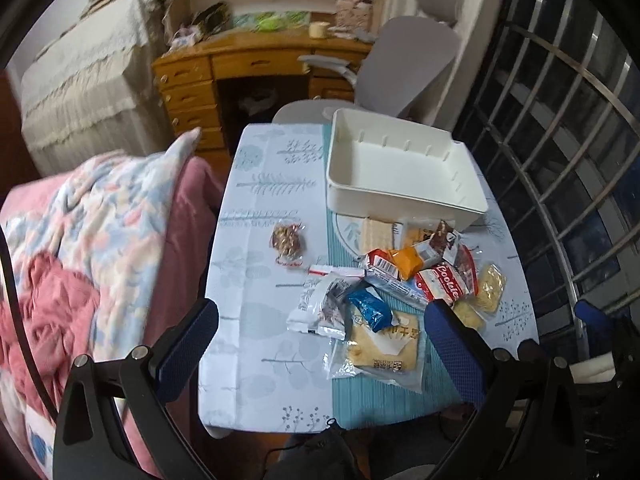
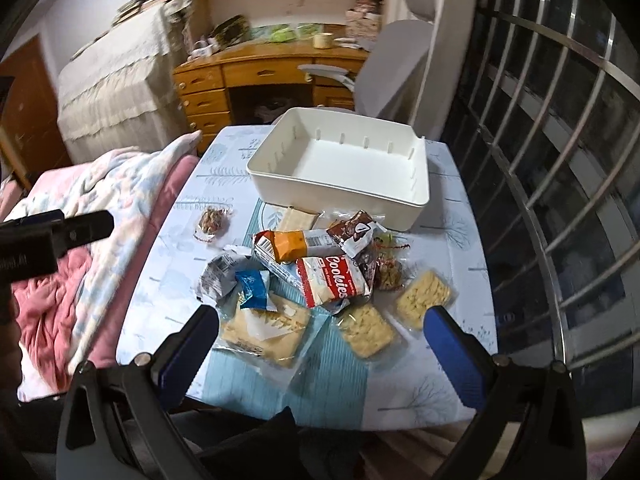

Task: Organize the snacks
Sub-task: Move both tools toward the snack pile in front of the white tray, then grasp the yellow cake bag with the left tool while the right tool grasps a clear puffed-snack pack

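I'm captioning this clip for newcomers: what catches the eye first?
A jumbled heap of wrapped snacks, topped by a red-and-white Cookies packet, fills the near half of the small cloth-covered table. Behind it sits an empty white plastic bin; one clear-wrapped nut snack lies apart, left.

Both wrist views high, angled down, well back — share table, white bin.

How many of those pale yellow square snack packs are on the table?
2 of the smaller clear-wrapped ones: one near the front of the pile, one to its right. A larger flat cracker pack lies left; others may be hidden under the pile.
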Demonstrator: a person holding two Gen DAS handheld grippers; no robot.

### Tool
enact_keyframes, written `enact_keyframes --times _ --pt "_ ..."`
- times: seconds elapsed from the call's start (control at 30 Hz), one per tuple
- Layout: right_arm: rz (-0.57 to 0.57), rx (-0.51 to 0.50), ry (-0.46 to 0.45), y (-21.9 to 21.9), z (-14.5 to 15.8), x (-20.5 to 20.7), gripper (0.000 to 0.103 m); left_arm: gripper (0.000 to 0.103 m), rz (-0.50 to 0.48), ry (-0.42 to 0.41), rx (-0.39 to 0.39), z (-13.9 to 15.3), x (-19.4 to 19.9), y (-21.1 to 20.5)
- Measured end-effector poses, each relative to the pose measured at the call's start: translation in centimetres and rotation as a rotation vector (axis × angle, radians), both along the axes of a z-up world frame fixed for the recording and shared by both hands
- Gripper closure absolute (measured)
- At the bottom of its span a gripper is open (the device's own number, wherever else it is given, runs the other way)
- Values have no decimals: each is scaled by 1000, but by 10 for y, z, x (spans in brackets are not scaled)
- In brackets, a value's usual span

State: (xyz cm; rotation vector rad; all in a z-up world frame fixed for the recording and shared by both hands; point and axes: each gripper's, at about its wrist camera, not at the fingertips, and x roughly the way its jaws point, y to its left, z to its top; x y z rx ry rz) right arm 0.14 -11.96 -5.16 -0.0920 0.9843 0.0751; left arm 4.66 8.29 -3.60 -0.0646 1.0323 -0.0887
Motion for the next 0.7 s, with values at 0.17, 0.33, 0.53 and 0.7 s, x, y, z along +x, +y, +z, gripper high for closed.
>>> enact_keyframes --times 0.17,0.33,0.53,0.7 --pt "68 8 41 -18 -16 13 0 1 94 70 -37 -19 11 -4" --pt "115 41 110 -41 -33 27 0 1 208 185 -100 -48 17 -9" --pt "192 32 185 -62 -58 48 0 1 360 329 -178 -96 17 -17" --pt "289 32 245 -71 -81 60 2 1 473 462 -233 -136 13 -23"
